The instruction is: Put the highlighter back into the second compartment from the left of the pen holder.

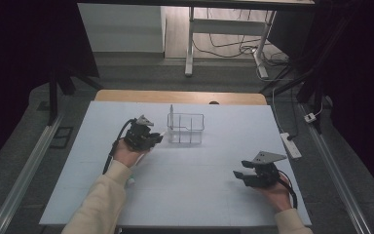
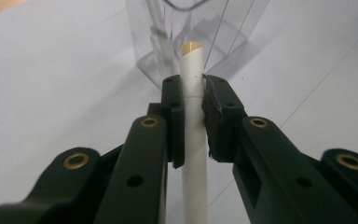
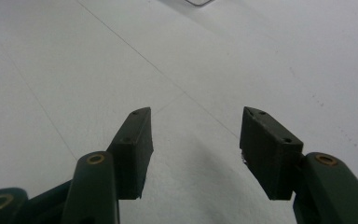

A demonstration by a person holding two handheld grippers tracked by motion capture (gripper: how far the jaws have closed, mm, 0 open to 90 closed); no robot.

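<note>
While we hold a white straw [image 2: 194, 116] pinched in our left claw [image 1: 157, 138], its tip points at the clear box [image 1: 186, 127] just beside it on the white counter [image 1: 185, 175]; our right claw [image 1: 239, 174] hovers low, well apart, jaws spread, empty.

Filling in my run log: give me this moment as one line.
left hand-held gripper: shut on white tube | clear container: ahead of it | right hand-held gripper: open, empty
</note>
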